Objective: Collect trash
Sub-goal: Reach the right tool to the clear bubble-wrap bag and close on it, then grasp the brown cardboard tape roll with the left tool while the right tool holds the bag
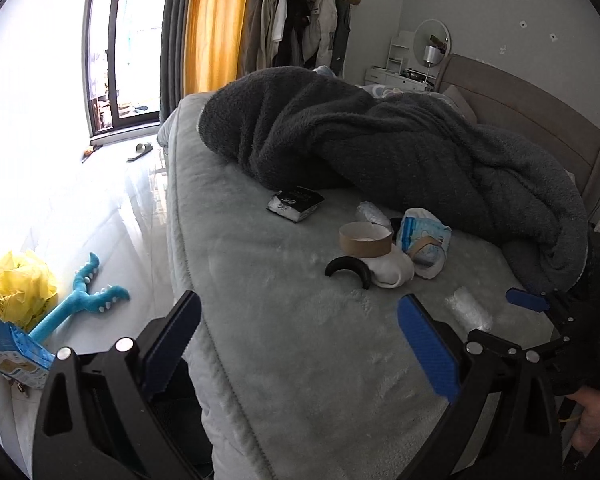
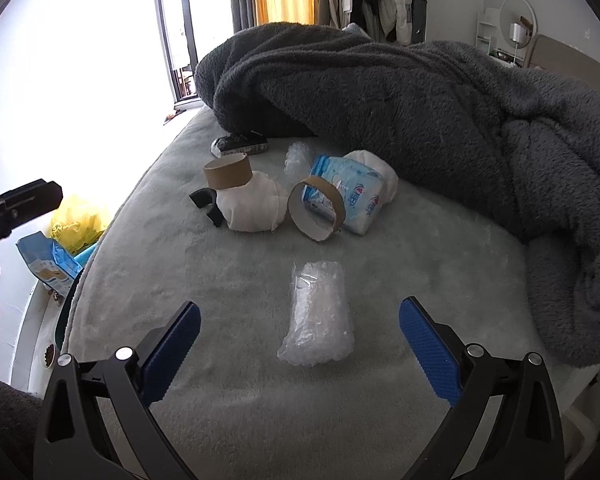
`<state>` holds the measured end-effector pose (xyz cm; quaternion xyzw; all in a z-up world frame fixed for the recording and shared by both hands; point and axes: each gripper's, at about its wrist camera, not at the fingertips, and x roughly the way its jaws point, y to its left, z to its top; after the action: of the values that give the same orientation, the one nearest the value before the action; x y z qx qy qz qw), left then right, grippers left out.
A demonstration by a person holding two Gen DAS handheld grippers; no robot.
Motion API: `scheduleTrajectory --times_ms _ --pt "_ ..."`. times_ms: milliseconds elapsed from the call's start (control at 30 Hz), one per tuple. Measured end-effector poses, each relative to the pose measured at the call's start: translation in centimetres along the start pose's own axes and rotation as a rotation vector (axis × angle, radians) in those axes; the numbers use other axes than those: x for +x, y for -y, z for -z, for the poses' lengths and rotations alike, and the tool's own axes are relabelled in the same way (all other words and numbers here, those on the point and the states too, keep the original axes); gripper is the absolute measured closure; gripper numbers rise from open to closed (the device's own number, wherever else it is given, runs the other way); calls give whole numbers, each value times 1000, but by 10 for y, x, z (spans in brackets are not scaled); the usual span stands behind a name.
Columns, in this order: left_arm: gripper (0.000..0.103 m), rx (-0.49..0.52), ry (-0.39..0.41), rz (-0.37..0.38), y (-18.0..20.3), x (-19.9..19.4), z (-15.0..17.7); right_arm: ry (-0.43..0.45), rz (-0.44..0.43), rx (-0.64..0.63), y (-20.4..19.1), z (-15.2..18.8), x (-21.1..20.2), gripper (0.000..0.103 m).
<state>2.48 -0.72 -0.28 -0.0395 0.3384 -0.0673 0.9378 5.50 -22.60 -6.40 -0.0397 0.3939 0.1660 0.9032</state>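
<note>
My right gripper (image 2: pixel 300 312) is open low over the bed, its blue pads either side of a clear bubble-wrap roll (image 2: pixel 318 316) without touching it. Beyond lie two cardboard tape rings (image 2: pixel 227 170) (image 2: pixel 318 212), a white cloth bundle (image 2: pixel 251 210), a blue tissue pack (image 2: pixel 348 196), a black curved piece (image 2: pixel 205 202) and a black-and-white packet (image 2: pixel 239 144). My left gripper (image 1: pixel 300 312) is open and empty above the bed's near edge, short of the cardboard ring (image 1: pixel 366 238) and black curved piece (image 1: pixel 350 270). The bubble-wrap roll (image 1: pixel 470 308) lies to its right.
A heaped dark grey blanket (image 1: pixel 380 140) covers the far and right side of the bed (image 1: pixel 279 360). On the floor to the left are a yellow plastic bag (image 1: pixel 19 284), a blue plush toy (image 1: pixel 79 296) and a blue packet (image 1: pixel 11 354). A slipper (image 1: pixel 139 151) lies near the window.
</note>
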Motion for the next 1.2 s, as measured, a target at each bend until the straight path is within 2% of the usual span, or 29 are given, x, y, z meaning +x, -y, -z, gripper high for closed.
scheduleTrajectory --times_ms 200,433,633,833,1000,1200 --pt "3 28 -35 4 3 13 -5 -35 -9 -2 1 -4 12 20" --pt "3 -3 -94 64 -1 33 -15 -98 -33 7 6 -7 29 38" --pt "4 16 -93 56 5 47 -19 -170 -31 6 9 -9 45 51" --pt "4 40 -83 70 10 57 -25 -192 -34 -4 13 -14 50 66" --pt "4 28 -90 91 13 69 -31 -178 -44 -13 18 -21 49 68" --pt "6 52 -91 112 23 86 -36 -97 -79 12 32 -38 29 68"
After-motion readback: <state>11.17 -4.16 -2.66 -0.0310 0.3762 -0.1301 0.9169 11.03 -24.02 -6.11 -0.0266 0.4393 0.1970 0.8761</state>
